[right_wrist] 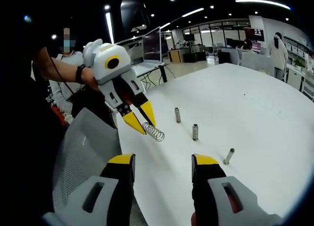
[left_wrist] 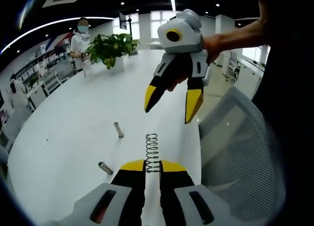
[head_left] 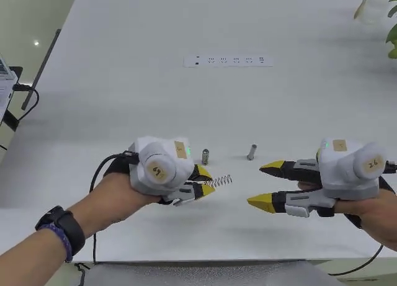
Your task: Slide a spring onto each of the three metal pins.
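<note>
White table [head_left: 124,100] bears three pins [right_wrist: 195,132] and a power strip [head_left: 227,61].

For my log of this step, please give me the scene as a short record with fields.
Left gripper: shut on small coiled metal spring, between its yellow-tipped fingers
Right gripper: open, empty
Targets: three short grey metal pins on white table, apart from each other
Held spring: not yet on a pin
Far side: white power strip

One end of the spring [head_left: 221,181] hides between the pinched tips of the left tool [head_left: 208,180], the far-right plant [head_left: 392,31] is cut off at the edge, and the left pin [head_left: 205,156] is too small to tell bare from sprung.
</note>
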Available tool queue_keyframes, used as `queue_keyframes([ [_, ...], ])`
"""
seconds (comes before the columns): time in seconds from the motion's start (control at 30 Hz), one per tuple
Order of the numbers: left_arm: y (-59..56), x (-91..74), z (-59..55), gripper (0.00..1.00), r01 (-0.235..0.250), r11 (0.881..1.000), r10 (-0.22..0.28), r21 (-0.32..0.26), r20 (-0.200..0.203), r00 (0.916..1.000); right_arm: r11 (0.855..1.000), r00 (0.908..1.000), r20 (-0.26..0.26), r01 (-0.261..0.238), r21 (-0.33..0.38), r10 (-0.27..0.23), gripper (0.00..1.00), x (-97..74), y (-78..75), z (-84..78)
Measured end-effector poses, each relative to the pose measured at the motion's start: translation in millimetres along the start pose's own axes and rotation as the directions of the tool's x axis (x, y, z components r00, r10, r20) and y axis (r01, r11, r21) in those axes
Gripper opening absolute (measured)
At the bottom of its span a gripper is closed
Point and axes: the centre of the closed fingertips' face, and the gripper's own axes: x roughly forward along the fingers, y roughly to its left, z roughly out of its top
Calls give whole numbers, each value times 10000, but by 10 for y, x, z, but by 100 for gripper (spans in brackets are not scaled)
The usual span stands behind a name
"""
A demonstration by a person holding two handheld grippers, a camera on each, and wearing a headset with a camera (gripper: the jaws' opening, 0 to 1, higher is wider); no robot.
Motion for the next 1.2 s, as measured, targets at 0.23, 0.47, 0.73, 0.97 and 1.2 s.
queue_keyframes([
  [0.23,-75,22,131,2,239,9991,-244,357,144,9996,9985,9988,-5,-491,-235,491,40,89,66,41],
  [0.47,-133,30,237,2,447,9970,-466,639,281,9985,9939,9946,49,-1036,-371,1039,31,122,149,64],
  [0.73,-196,39,291,2,684,9936,-715,896,315,9969,9869,9874,172,-1564,-391,1572,20,132,233,88],
  [0.97,-243,58,285,2,873,9905,-902,1062,231,9957,9849,9852,221,-1693,-350,1701,11,114,254,78],
  [1.2,-270,75,274,2,990,9874,-1014,1234,130,9948,9819,9821,174,-1868,-318,1874,10,99,289,64],
])
